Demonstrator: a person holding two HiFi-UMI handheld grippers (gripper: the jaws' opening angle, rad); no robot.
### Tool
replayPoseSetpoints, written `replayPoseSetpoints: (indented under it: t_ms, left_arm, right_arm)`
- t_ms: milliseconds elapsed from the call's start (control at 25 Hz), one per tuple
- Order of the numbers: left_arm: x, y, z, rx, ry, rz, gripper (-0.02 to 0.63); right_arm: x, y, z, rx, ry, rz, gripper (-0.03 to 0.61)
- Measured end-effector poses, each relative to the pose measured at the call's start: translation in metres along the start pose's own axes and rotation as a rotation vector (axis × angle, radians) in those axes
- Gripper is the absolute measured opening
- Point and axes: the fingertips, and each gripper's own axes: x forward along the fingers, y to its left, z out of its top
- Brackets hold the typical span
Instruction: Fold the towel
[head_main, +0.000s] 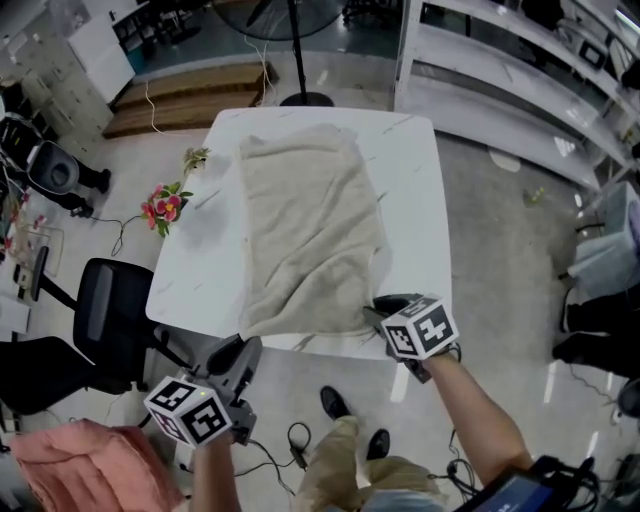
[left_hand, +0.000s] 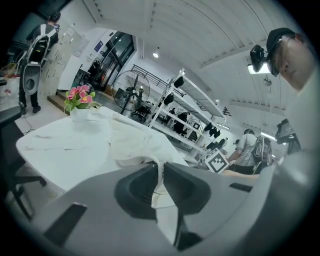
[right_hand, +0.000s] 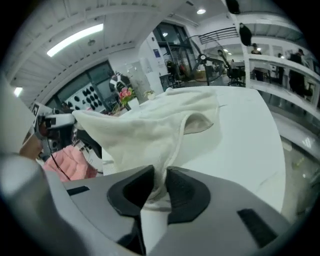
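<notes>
- Chair (head_main: 108, 312), black, stands just off the desk's (head_main: 412, 190) left edge.
- Flowers (head_main: 166, 205), pink, sit at the desk's left edge, beside the towel's far half.
- Left gripper (left_hand: 159, 171) hangs just off the desk's near left corner. Its jaws are closed tight on a thin fold of the towel's near left corner.
- Towel (head_main: 305, 220), cream, lies lengthwise down the middle of the desk. Its far end is flat and wrinkled, and its near edge reaches the desk's near edge.
- Right gripper (right_hand: 161, 182) is at the desk's near edge, right of centre. Its jaws are clamped on the bunched near right corner, and cloth rises from between them.
- Shelving (head_main: 520, 80), white, runs along the floor to the right of the desk.
</notes>
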Motion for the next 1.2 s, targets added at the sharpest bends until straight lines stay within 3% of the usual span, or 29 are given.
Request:
replayPoseSetpoints:
  t_ms: [40,120,520,800,1040,1200]
  left_arm:
    - [0.000,0.001,0.000,0.001,0.001,0.002,0.038]
    - [-0.001,0.000,-0.001,0.002,0.006,0.007,0.038]
    - [-0.022,-0.037,-0.013,-0.012,0.022,0.006,0.038]
    - [-0.031,-0.053,-0.060,-0.085,0.075,-0.004,0.038]
    - [-0.035,-0.040,-0.110,-0.116,0.118,0.026,0.038]
    - [-0.029,-0.023,-0.145,-0.092,0.189,0.080,0.053]
  right_arm:
    - [0.001,0.002,-0.001,-0.015,0.011,0.005,0.072]
    - [-0.006,0.005,0.000,-0.003,-0.002,0.040,0.037]
    - [-0.117,0.006,0.000,0.083,-0.154,0.116,0.028]
    - [-0.165,0.020,-0.035,0.087,-0.185,0.117,0.023]
    - [-0.151,0.020,-0.081,0.068,-0.146,0.086,0.023]
    - [-0.134,0.011,-0.104,0.037,-0.128,0.030,0.024]
